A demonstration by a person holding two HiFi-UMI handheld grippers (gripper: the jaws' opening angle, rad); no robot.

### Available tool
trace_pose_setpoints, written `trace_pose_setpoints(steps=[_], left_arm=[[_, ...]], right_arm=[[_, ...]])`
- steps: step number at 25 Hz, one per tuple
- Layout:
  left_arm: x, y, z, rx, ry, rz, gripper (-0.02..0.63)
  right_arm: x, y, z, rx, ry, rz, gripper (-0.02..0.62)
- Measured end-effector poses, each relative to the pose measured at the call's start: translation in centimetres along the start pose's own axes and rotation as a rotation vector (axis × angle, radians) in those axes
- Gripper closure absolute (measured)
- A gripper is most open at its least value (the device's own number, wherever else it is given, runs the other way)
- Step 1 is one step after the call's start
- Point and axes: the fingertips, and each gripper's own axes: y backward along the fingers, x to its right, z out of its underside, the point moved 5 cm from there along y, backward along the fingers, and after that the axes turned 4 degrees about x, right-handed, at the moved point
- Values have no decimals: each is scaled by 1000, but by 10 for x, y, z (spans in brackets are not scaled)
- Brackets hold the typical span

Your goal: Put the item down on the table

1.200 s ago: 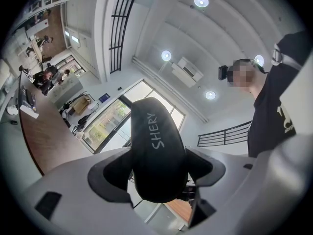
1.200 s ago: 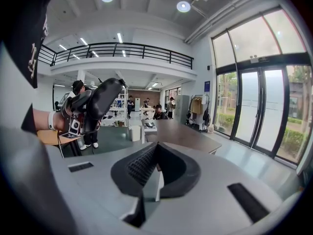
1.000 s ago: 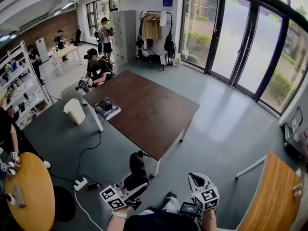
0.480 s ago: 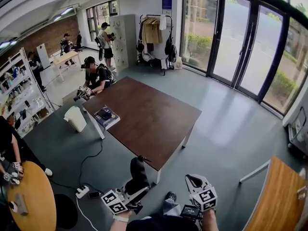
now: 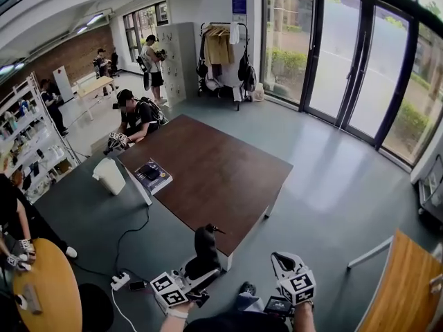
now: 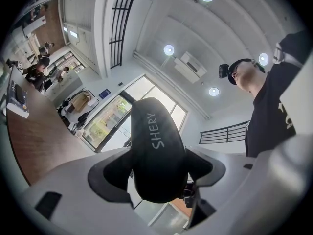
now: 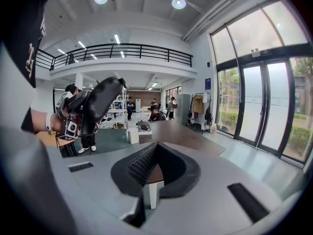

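Left tongs: my left tongs [image 5: 199,271] pinch a black, smooth, rounded case with white "SHERY" lettering [image 6: 157,150]. Both pads press against its lower half, and it stands upright out of them.
Item: the case is held in the air, not on the table. In the head view its top overlaps the table's near edge.
Right tongs: my right tongs [image 7: 155,152] are pressed together with nothing between the pads. They hang at 3 o'clock of the left pair, well apart from them.
Table: the dark brown rectangular wooden table [image 5: 214,164] lies at 12 o'clock of both tongs, with its near corner just above them.
On the table: a flat stack of books or trays [image 5: 153,176] sits on the left edge, at 10 o'clock of the table's middle.
Beside it: a white bin [image 5: 109,176] stands on the floor at 9 o'clock of that stack. A person in black [image 5: 137,113] crouches at the far corner.
Change: over the last second the table's near corner has slid lower in the head view, closer to my tongs. The case remains clamped as before, and the right pair remains closed.
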Motion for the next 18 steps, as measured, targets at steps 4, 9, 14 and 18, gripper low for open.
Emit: trace_pose_setpoints(steps=[4,9,14,18], left_arm=[[-16,-16,-3,6,8,-5,262],[-35,-31,1,-13,10,-11,262],[-50,-44,2,-15,14,-27,262],[-62,-55,-5,-8,13,-39,262]], right_arm=[[14,-20,-2,-9,1,-11,606],[28,-40,-3,-11,1,-22,606],[47,-51,-3,-19,-7,-22,606],[59,-64,-7,-31,-6,-31,607]])
